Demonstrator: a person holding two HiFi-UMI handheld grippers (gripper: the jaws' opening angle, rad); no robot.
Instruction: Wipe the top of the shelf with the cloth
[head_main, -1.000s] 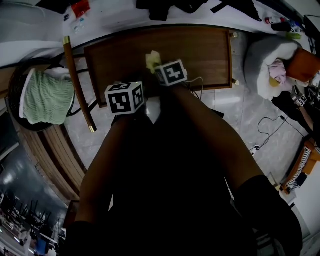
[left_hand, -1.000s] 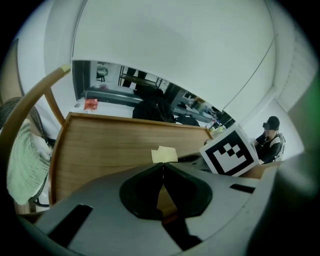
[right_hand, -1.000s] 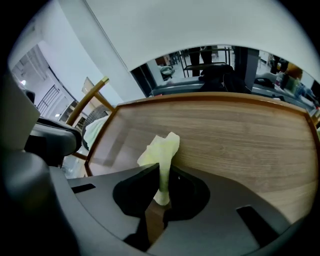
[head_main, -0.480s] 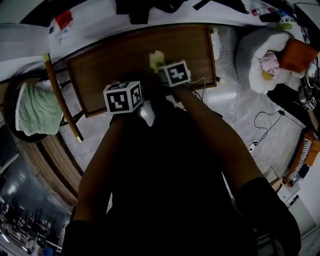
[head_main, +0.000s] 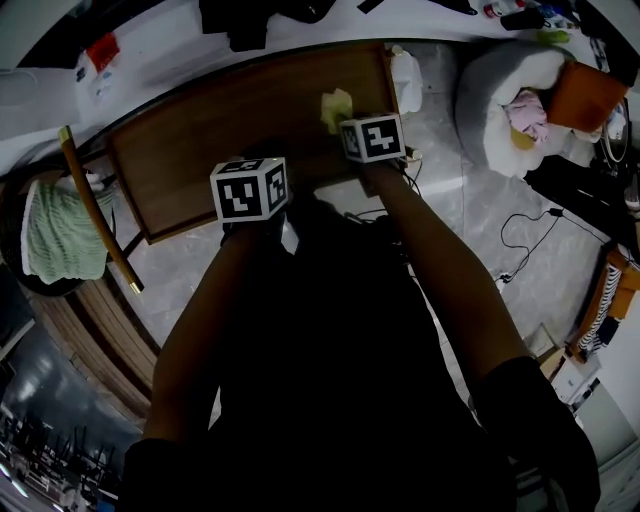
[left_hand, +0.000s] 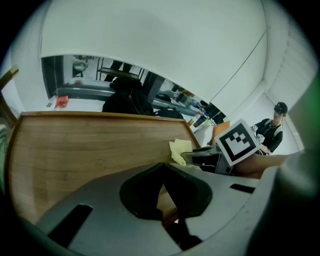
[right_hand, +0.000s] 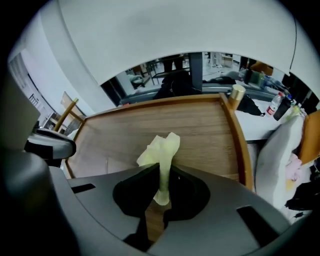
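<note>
In the head view, the wooden shelf top (head_main: 200, 130) lies more to the left of the picture than half a second ago. The right gripper (head_main: 360, 132) and the yellow cloth (head_main: 336, 108) are now close to the right end of the shelf top, where before they were near its middle. The cloth touches the wood. The left gripper (head_main: 250, 188) is at almost the same place as before, at the front edge of the shelf top. The cubes carry only black and white square markers. The red label (head_main: 102, 50) on the white surface behind has print too small to read.

In the left gripper view, the left gripper (left_hand: 162, 189) has its jaws closed together with nothing between them. It is over the front edge of the shelf top (left_hand: 90, 145). The cloth (left_hand: 179, 150) lies to the right, just before the right gripper (left_hand: 200, 156).

In the right gripper view, the right gripper (right_hand: 162, 192) has its jaws clamped on the cloth (right_hand: 161, 150), which stands up from them over the shelf top (right_hand: 150, 122).
</note>
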